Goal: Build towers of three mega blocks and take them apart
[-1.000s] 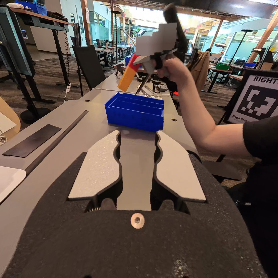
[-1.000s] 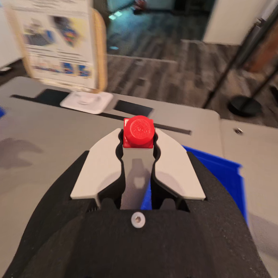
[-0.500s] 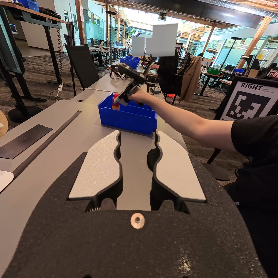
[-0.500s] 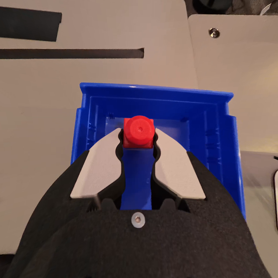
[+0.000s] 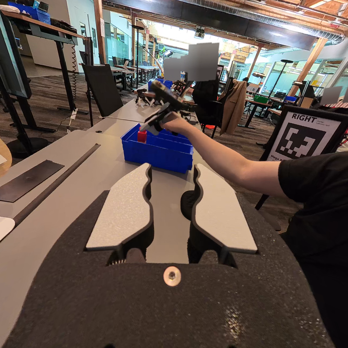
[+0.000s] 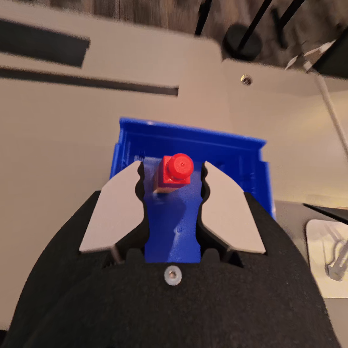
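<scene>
Right claw now released wide, block tower seemingly standing in blue bin, left claw open.

Red-topped block tower stands, seemingly upright, inside the blue bin.

you've got one open-top blue plastic bin on the one grey table. one stacked block tower with a red plastic top block stands inside. two black-and-grey two-finger grippers, one per view.
</scene>
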Demonstrator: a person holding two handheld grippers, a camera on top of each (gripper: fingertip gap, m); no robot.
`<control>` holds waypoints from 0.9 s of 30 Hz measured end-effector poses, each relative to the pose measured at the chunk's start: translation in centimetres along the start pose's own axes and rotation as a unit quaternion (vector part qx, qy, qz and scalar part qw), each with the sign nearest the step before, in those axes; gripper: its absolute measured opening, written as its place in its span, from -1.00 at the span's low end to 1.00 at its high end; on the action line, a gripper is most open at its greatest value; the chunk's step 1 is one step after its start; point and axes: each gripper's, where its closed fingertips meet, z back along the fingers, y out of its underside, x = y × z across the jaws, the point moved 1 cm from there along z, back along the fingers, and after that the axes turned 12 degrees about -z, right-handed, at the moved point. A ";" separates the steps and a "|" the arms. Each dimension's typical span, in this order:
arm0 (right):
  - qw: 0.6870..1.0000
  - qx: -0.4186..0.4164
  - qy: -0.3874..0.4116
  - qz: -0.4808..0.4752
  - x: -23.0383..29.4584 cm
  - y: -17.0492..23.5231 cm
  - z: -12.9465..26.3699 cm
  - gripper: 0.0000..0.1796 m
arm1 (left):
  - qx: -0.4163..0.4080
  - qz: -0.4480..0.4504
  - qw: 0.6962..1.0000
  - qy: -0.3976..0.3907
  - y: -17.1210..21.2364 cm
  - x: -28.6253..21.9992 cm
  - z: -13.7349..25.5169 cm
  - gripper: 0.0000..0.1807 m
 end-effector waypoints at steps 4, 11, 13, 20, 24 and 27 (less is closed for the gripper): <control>0.986 -0.163 -0.031 -0.019 1.9 -6.7 9.2 -0.30 | -0.011 -0.007 1.000 -0.011 -0.7 0.2 0.7 -0.53; 0.878 -0.346 -0.328 -0.041 17.0 -11.3 23.3 -0.35 | -0.035 0.004 0.999 -0.039 -1.0 1.5 1.4 -0.52; 0.847 -0.352 -0.397 -0.041 21.0 -10.4 24.1 -0.39 | -0.038 0.007 0.998 -0.053 -0.8 2.1 1.5 -0.50; 0.829 -0.271 -0.489 -0.023 28.3 -7.3 18.5 -0.47 | -0.038 0.031 0.996 -0.073 -0.2 2.9 0.7 -0.54; 0.833 -0.251 -0.492 -0.023 28.3 -7.0 17.1 -0.46 | 0.028 -0.002 0.985 -0.169 -0.9 3.5 3.8 -0.48; 0.849 -0.253 -0.463 -0.022 27.0 -7.0 16.1 -0.46 | 0.098 -0.015 0.947 -0.305 -0.6 5.5 10.1 -0.46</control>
